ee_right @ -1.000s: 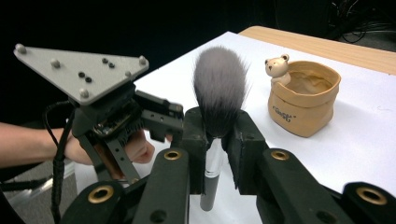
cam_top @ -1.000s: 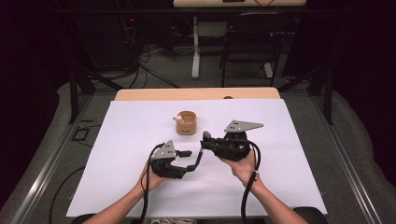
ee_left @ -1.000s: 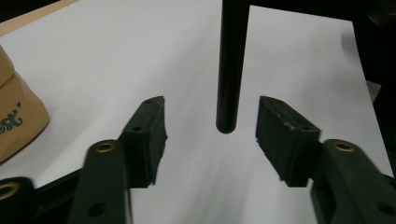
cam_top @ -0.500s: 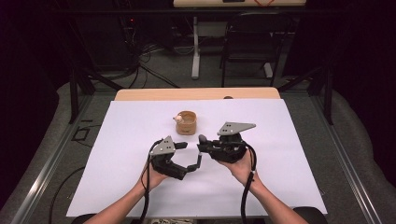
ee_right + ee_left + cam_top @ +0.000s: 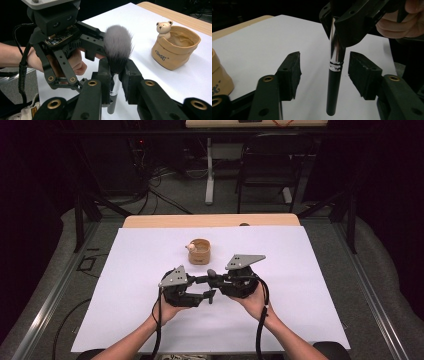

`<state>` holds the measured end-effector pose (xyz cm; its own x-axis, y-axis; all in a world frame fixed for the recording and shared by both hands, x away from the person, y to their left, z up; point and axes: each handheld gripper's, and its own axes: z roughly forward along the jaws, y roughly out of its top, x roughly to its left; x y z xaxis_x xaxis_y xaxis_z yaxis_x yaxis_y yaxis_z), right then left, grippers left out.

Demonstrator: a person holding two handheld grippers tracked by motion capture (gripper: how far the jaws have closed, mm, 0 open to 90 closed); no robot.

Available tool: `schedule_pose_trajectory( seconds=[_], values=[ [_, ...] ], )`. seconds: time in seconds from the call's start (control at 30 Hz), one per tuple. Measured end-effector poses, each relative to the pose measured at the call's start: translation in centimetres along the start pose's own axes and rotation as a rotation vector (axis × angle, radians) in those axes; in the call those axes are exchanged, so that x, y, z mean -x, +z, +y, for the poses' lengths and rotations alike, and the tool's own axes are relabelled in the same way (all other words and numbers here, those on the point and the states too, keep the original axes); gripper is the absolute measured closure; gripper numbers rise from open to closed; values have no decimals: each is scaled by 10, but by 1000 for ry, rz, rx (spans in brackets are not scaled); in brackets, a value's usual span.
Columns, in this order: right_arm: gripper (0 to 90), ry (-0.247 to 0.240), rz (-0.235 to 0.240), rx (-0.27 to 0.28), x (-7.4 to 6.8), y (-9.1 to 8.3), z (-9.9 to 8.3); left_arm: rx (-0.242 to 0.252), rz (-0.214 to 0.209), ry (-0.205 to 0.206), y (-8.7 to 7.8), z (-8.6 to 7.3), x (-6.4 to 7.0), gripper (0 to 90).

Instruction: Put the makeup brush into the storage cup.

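A: Why carried in mid-air, above the tabletop, rather than laid flat?

B: Looks like a handover. Right claw clenched on the brush just below the grey bristles, on the silver collar. Bristles up, black handle hanging down and free, so left with room for a second grip.

A: And the left claw?

B: Released, spread wide, one jaw either side of the handle, touching neither. Lined up on the black part under the silver band, probably to close there and take the brush over.

A: Where from above?

B: At the middle of the white sheet, toward 6 o'clock, right between the two hands. Sitting at 12 o'clock from there, near but apart: the tan cup with the little bear on its rim. Likely the place meant for the brush, hence the upright carry.

A: Different from a second ago?

B: Yes. Right claw nearer the left one now, shifted toward 9 o'clock and a touch toward 6. Left claw hardly moved. Gap between the two nearly closed. Cup in the same spot.
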<state>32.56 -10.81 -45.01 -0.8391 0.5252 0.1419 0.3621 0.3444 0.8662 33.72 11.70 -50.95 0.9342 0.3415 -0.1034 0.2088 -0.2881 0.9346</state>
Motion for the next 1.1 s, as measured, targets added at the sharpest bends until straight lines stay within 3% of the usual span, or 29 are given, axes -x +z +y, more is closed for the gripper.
schedule_pose_trajectory(
  seconds=[0.23, 0.57, 0.73, 0.8, 0.87, 0.9, 1.07, 1.1],
  values=[
    [783, -9, 3, -8, 0, 2, -2, 1, -29, -5, 1, -2, 1, 620],
    [783, -25, 8, -19, -2, 4, -3, 7, -54, 7, 3, -4, 2, 768],
    [767, -15, 5, -4, -1, 4, -5, 15, -50, -4, 2, -4, 1, 776],
    [666, -23, 6, 1, -1, 4, -4, 10, -50, 1, 1, -4, 0, 776],
    [666, -30, 8, -7, -1, 3, -4, 10, -50, 1, 1, -4, 0, 777],
    [599, -30, 8, -7, -1, 3, -4, 10, -50, 1, 1, -4, 0, 777],
    [599, -30, 8, -7, -1, 3, -4, 23, -32, -7, -3, -3, -5, 777],
    [599, -47, -4, 20, 1, -7, -8, 23, -32, -7, -3, -3, -5, 777]
  ],
)
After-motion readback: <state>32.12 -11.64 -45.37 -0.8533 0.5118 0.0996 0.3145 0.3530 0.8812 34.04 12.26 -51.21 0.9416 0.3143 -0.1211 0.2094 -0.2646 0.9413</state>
